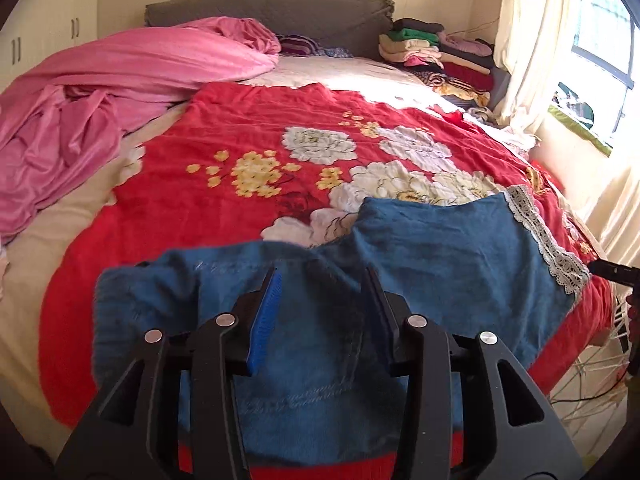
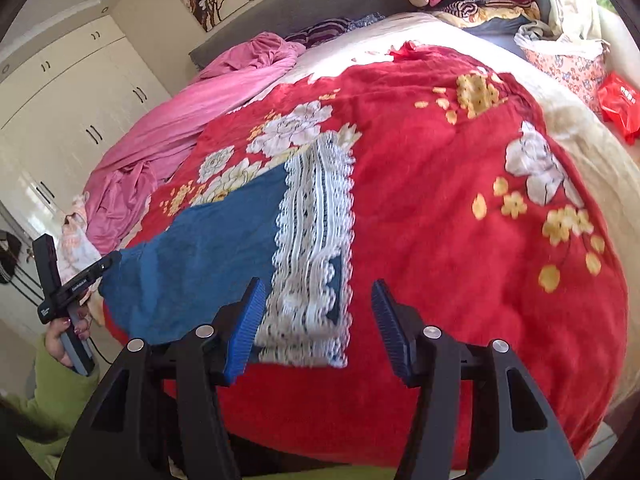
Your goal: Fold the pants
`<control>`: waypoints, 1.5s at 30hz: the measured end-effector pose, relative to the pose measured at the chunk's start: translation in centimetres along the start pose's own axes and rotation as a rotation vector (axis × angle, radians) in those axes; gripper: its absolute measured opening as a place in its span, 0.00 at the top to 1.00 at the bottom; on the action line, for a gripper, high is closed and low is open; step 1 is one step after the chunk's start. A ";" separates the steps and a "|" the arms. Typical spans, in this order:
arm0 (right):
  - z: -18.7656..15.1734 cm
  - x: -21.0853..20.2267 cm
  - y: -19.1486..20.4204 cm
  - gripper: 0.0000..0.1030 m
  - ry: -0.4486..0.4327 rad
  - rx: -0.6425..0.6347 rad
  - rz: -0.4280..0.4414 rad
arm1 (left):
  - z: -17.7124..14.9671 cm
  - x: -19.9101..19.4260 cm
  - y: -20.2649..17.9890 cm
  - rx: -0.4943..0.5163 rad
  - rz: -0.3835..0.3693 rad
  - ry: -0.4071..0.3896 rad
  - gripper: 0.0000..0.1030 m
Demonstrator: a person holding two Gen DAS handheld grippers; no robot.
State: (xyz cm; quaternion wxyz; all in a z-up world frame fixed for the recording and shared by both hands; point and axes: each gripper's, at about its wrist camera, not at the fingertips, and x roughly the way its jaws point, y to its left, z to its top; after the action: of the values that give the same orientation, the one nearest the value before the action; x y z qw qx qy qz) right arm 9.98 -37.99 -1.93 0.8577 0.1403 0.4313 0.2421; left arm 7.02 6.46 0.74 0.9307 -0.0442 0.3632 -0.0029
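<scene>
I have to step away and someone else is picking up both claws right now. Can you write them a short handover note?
Left claw: open, above the waist end of the blue pants, gripping nothing.
Right claw: open, by the lace-trimmed cuff, gripping nothing.
Pants lie on the red floral blanket, near its front edge, cuff end on the right-claw side.
Done: pants laid out; they seem folded leg over leg, though I cannot confirm it.
Left: fold across the length, then smooth.
</scene>
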 end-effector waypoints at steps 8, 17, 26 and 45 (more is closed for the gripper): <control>-2.8 2.0 1.3 0.63 0.077 -0.107 -0.089 | -3.9 -3.2 7.0 -0.181 0.216 0.007 0.60; -2.6 2.8 1.0 0.83 -0.001 -0.069 -0.020 | -3.7 -0.3 9.1 -0.249 0.263 0.030 0.56; -4.4 0.5 -2.9 1.00 0.010 -0.061 -0.210 | -4.8 -0.3 10.2 -0.282 0.247 0.024 0.56; -0.1 3.9 7.0 0.33 -0.061 -0.304 -0.131 | -2.9 0.7 11.6 -0.347 0.134 0.030 0.75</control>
State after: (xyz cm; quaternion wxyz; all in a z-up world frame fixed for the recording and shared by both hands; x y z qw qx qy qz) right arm 9.87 -29.98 -1.50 0.8957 -0.0122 0.3719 0.2435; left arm 5.28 17.78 -2.79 0.9017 -0.1796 0.3742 0.1210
